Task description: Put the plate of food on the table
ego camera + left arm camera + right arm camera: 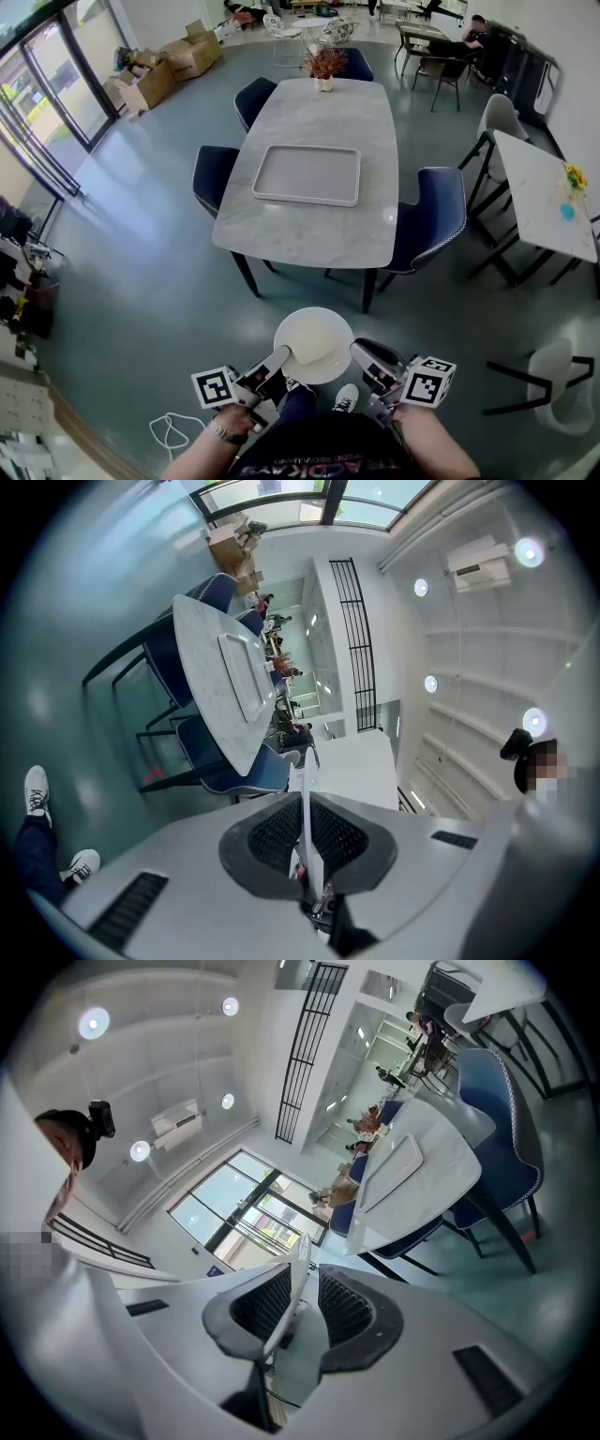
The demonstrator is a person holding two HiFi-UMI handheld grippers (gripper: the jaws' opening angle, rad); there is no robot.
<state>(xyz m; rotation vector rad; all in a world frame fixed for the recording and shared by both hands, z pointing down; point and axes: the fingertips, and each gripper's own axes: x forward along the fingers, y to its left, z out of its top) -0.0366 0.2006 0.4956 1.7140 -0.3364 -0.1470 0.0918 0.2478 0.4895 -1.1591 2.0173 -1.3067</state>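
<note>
A white round plate [314,344] with a pale piece of food [315,350] on it hangs level above the floor, just in front of my body. My left gripper [284,356] is shut on its left rim and my right gripper [358,352] is shut on its right rim. In the left gripper view the plate [305,794] shows edge-on between the black pads of the left gripper [307,825]. The right gripper view has the plate rim [294,1279] lying against one pad of the right gripper [305,1288]. The grey marble table [314,230] stands ahead, apart from the plate.
A pale rectangular tray [307,174] lies mid-table and a vase of dried flowers [324,67] stands at its far end. Dark blue chairs [214,174] [434,217] flank the table. A second white table [539,192] is at right. A white cable [170,430] lies on the floor at left.
</note>
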